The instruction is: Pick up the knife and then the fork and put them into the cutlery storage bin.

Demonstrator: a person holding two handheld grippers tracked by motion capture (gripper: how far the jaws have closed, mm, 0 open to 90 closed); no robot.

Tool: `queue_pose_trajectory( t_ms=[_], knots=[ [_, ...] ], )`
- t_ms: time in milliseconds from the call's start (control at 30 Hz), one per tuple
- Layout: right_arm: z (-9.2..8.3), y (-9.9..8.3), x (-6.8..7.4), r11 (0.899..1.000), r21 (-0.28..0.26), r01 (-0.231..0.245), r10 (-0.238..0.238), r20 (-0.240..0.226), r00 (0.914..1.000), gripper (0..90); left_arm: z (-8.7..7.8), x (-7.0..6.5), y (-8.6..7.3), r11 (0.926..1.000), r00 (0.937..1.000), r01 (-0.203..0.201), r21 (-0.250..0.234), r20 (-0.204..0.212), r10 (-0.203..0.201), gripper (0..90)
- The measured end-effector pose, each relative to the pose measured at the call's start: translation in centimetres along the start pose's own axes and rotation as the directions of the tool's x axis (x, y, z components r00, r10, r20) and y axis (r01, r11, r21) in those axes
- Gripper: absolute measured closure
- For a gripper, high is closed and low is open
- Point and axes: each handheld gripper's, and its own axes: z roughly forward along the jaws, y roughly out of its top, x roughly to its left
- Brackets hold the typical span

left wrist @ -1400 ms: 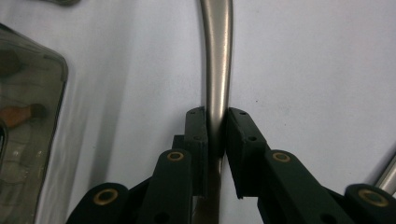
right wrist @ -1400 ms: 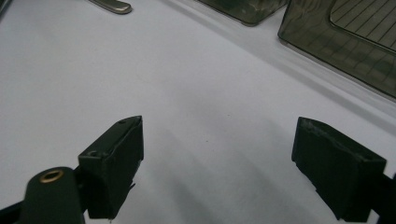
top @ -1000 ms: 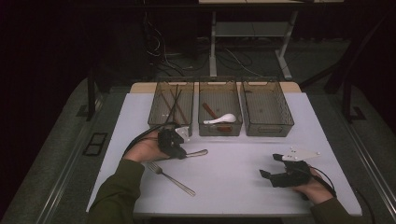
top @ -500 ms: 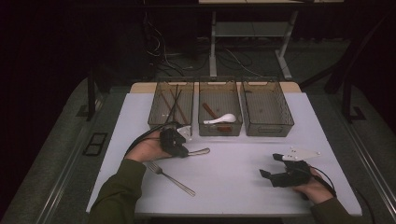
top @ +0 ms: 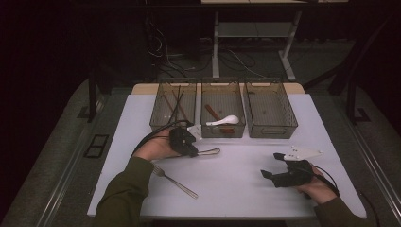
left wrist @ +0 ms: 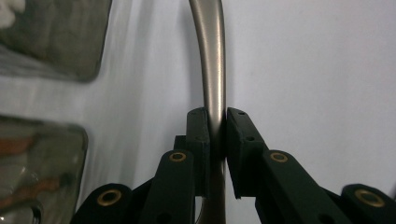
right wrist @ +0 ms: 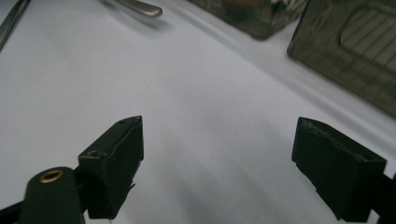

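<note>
1. The left gripper (top: 191, 147) is clamped on a metal spoon (left wrist: 212, 70), probably by its handle, just above the worktop (top: 236, 184) near the middle bin (top: 223, 127).
2. Keep the spoon level and lift clear of the bin's rim.
3. The right gripper (right wrist: 217, 168) rests with jaws apart at near right.

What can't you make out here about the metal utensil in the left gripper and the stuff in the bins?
- Metal utensil: in the left gripper view the top edge cuts off its far end, and the pads cover the clamped part.
- High view: the left gripper hides that end too, so spoon or fork is unclear.
- Left bin: the thin sticks inside are too small and dark to identify.
- Right gripper view: the bins are blurred.
</note>
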Motion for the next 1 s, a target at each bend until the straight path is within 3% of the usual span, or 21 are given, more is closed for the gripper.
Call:
queue_pose_trajectory(
  t_ms=[167,200,233,267,333,367,400,500,533,567,600,633,667,700,733,767,800,833,867,900,1000],
  knots=[
    [0.3,2.0,-0.1,0.999,0.029,0.035,-0.033,-0.048,0.9983,16.5,-0.1,-0.6,1.1,0.9996,0.9995,-0.028,-0.010,0.011,0.028,79.3],
    [0.6,3.1,0.1,0.995,0.062,0.073,-0.066,-0.107,0.9921,16.5,-0.1,-1.0,1.7,0.9988,0.9988,-0.047,-0.015,0.015,0.047,79.3],
    [0.6,3.1,0.1,0.995,0.062,0.073,-0.066,-0.107,0.9921,16.5,-0.1,-1.0,1.7,0.9988,0.9988,-0.047,-0.015,0.015,0.047,79.3],
    [0.9,4.1,0.3,0.989,0.090,0.117,-0.101,-0.163,0.9815,16.6,-0.1,-1.3,2.2,0.9968,0.9969,-0.077,-0.020,0.012,0.078,79.3],
    [1.5,5.2,0.6,0.983,0.104,0.150,-0.127,-0.194,0.9726,16.6,-0.1,-1.8,2.8,0.9949,0.9949,-0.099,-0.018,0.015,0.099,79.3],
    [1.5,5.2,0.6,0.983,0.104,0.150,-0.127,-0.194,0.9726,16.6,-0.1,-1.8,2.8,0.9949,0.9949,-0.099,-0.018,0.015,0.099,79.3],
    [2.1,6.2,1.0,0.977,0.118,0.175,-0.145,-0.226,0.9633,17.0,0.0,-2.3,3.4,0.9934,0.9934,-0.113,-0.021,0.017,0.113,79.3],
    [2.9,7.0,1.5,0.971,0.127,0.201,-0.167,-0.240,0.9564,17.2,0.0,-2.7,4.0,0.9908,0.9910,-0.132,-0.027,0.016,0.133,79.3],
    [3.8,7.7,1.9,0.961,0.136,0.241,-0.200,-0.260,0.9448,17.5,0.0,-2.9,4.3,0.9912,0.9914,-0.128,-0.032,0.020,0.129,79.3],
    [3.8,7.7,1.9,0.961,0.136,0.241,-0.200,-0.260,0.9448,17.5,0.0,-3.1,4.6,0.9884,0.9886,-0.149,-0.029,0.019,0.150,79.3],
    [4.6,8.3,2.3,0.954,0.141,0.263,-0.214,-0.288,0.9332,22.6,0.0,-3.5,5.1,0.9862,0.9862,-0.163,-0.032,0.027,0.163,79.3],
    [4.6,8.3,2.3,0.954,0.141,0.263,-0.214,-0.288,0.9332,22.6,0.0,-3.5,5.1,0.9862,0.9862,-0.163,-0.032,0.027,0.163,79.2],
    [5.4,8.7,2.7,0.946,0.148,0.290,-0.232,-0.317,0.9197,23.5,0.1,-3.8,5.6,0.9839,0.9838,-0.175,-0.035,0.031,0.176,79.3],
    [5.4,8.7,2.7,0.946,0.148,0.290,-0.232,-0.317,0.9197,23.5,0.1,-3.8,5.6,0.9839,0.9838,-0.175,-0.035,0.031,0.176,79.2],
    [6.1,9.1,2.9,0.929,0.157,0.335,-0.269,-0.336,0.9026,26.5,0.1,-4.1,6.0,0.9815,0.9813,-0.189,-0.031,0.033,0.190,79.3],
    [6.1,9.1,2.9,0.929,0.157,0.335,-0.269,-0.336,0.9026,26.5,0.1,-4.1,6.0,0.9815,0.9813,-0.189,-0.031,0.033,0.190,79.3],
    [6.6,9.4,3.4,0.917,0.160,0.364,-0.290,-0.358,0.8875,29.3,0.2,-4.4,6.5,0.9795,0.9791,-0.199,-0.031,0.036,0.200,79.3],
    [6.6,9.4,3.4,0.917,0.160,0.364,-0.290,-0.358,0.8875,29.3,0.2,-4.4,6.5,0.9795,0.9791,-0.199,-0.031,0.036,0.200,79.2],
    [7.1,9.7,3.9,0.902,0.168,0.398,-0.316,-0.371,0.8731,33.2,0.2,-4.6,6.8,0.9774,0.9770,-0.209,-0.032,0.036,0.210,79.2],
    [7.1,9.7,3.9,0.902,0.168,0.398,-0.316,-0.371,0.8731,33.2,0.2,-4.6,6.8,0.9774,0.9770,-0.209,-0.032,0.036,0.210,79.3],
    [7.7,9.9,4.5,0.895,0.178,0.409,-0.314,-0.402,0.8604,43.0,0.0,-5.0,7.4,0.9734,0.9731,-0.226,-0.035,0.036,0.228,79.2]
  ],
)
